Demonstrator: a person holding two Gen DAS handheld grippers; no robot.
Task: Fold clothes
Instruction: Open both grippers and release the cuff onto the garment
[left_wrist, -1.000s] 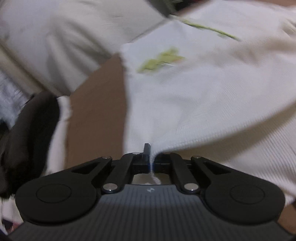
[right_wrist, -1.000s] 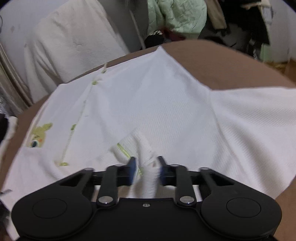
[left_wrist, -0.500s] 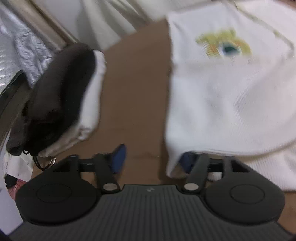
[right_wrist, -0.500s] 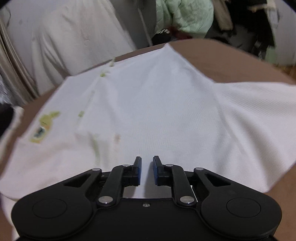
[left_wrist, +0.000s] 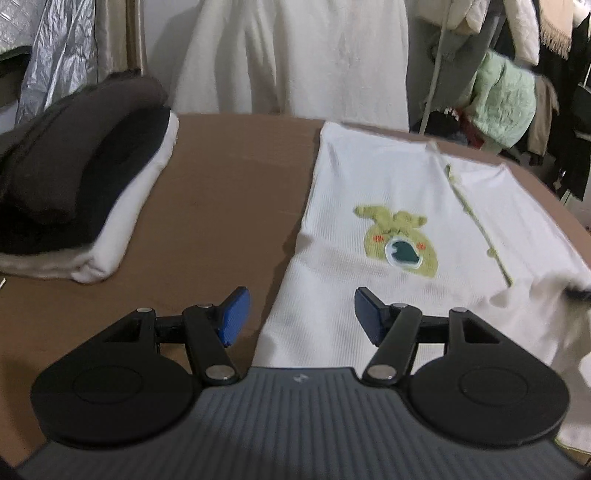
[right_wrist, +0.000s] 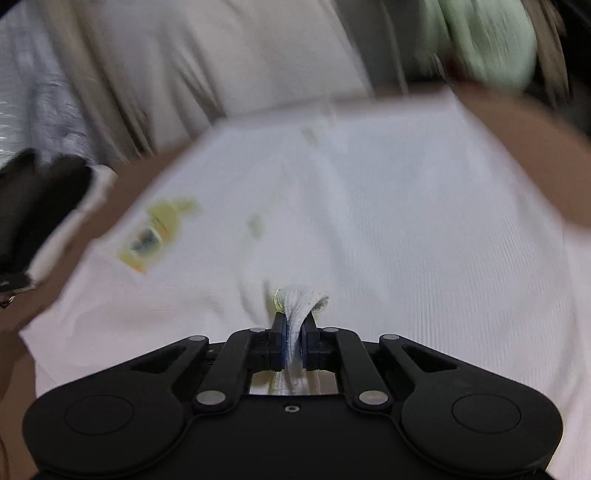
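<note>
In the left wrist view, the left gripper (left_wrist: 301, 314) hangs above the brown table (left_wrist: 229, 192) with its blue pads (left_wrist: 233, 315) standing well apart and nothing between them. The white garment (left_wrist: 399, 206) lies spread flat on the table. Its straight left edge runs from the far side of the table down toward the gripper and passes under the gap between the fingers, nearer the left pad, so the right finger sits over cloth and the left finger over bare table. A green embroidered patch (left_wrist: 397, 238) on the garment lies just beyond the right finger, and a thin green trim line (left_wrist: 476, 218) runs to the right of the patch. At the garment's right edge the cloth is bunched and lifted. A stack of folded clothes (left_wrist: 77, 192), dark on top and white beneath, rests on the table well to the left of the garment.

In the right wrist view, which is blurred, the right gripper (right_wrist: 294, 345) has its jaws closing on a bunched fold of the white garment (right_wrist: 406, 229), the cloth pinched between the pads and rising in a small loop just beyond the fingertips. The rest of the garment spreads away from the gripper across the table (right_wrist: 528, 122). The patch (right_wrist: 159, 230) lies left of the gripper, and the dark stack (right_wrist: 40, 199) lies farther left, beyond the garment's edge.
</note>
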